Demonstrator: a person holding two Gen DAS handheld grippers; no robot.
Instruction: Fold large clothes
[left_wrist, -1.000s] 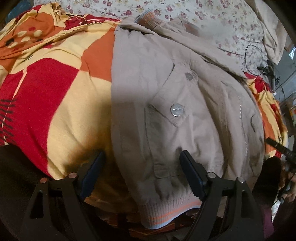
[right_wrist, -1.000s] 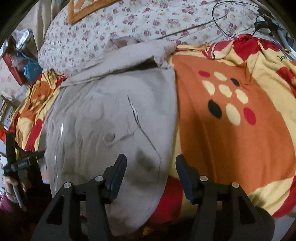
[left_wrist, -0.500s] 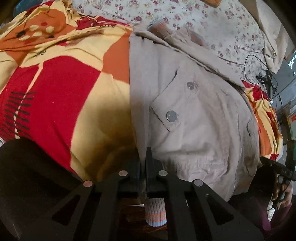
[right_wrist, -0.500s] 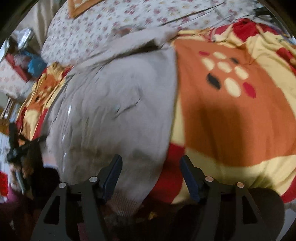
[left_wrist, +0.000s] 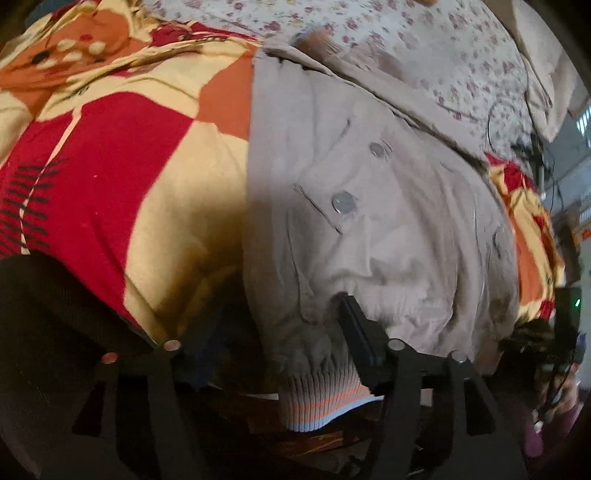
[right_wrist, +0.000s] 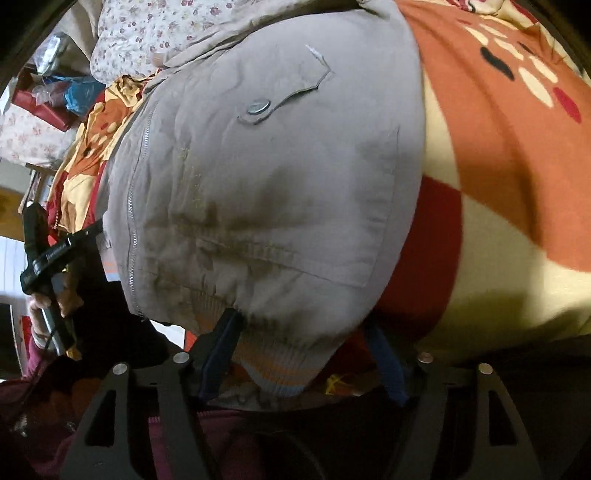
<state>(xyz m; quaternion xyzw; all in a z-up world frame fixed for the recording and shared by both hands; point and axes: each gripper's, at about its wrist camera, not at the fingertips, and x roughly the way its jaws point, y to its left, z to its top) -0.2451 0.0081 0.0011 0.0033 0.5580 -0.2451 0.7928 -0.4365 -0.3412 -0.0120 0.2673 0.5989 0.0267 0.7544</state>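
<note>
A beige zip jacket (left_wrist: 388, 229) lies front up on a red, orange and yellow blanket (left_wrist: 110, 177) on the bed. Its ribbed, orange-striped hem (left_wrist: 321, 398) hangs over the near edge. My left gripper (left_wrist: 277, 317) straddles the hem's left corner; its jaws are opening, the right finger (left_wrist: 356, 332) against the cloth and the left one apart from it. In the right wrist view the jacket (right_wrist: 277, 177) fills the middle. My right gripper (right_wrist: 301, 321) straddles the hem's right corner (right_wrist: 280, 369), its jaws opening, pads not pressing.
A floral sheet (left_wrist: 424, 48) covers the far half of the bed, with black cables (left_wrist: 532, 140) at its right end. Bags and boxes (right_wrist: 51, 92) sit beside the bed. A hand holds the other gripper (right_wrist: 48, 254) at the left.
My left gripper closed completely beside the hem half a second ago and has opened again around it. The right gripper sank and tipped toward the jacket's hem while its jaws widened.
</note>
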